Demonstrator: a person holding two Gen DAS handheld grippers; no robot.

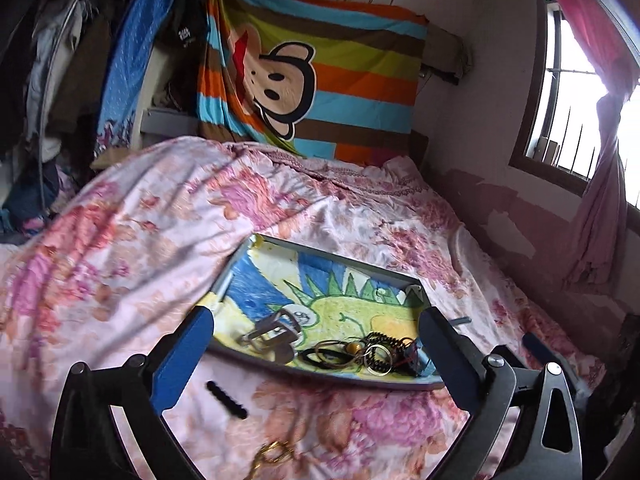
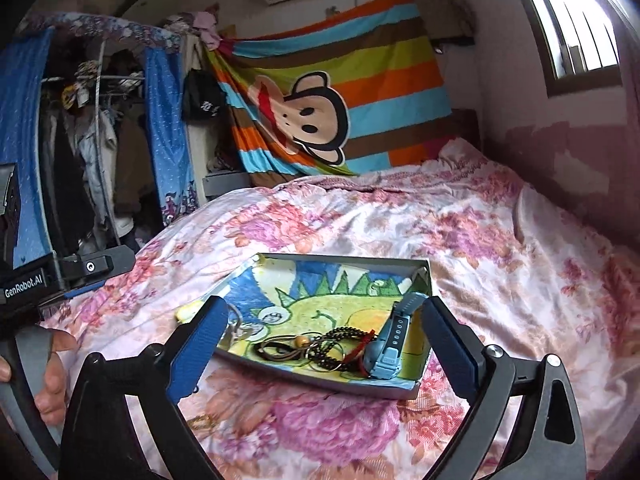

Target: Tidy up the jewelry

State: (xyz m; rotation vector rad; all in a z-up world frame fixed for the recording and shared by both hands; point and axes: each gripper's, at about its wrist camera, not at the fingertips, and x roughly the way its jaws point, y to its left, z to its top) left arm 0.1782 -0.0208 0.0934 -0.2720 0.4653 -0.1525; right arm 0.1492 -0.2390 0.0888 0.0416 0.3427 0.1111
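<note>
while both grippers (image 1: 312,344) (image 2: 322,336) gape empty, the tray (image 2: 344,258) rests on a floral bedspread (image 2: 460,216) beneath a window (image 2: 576,20).

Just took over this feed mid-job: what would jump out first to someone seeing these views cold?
The striped monkey-face sheet hung on the far wall, above the pink floral bedspread. On the bed, between both open grippers, sits the tray with a crayon dinosaur lining, holding a tangle of rings and beads and a blue watch. A black clip lies outside it on the spread.
</note>
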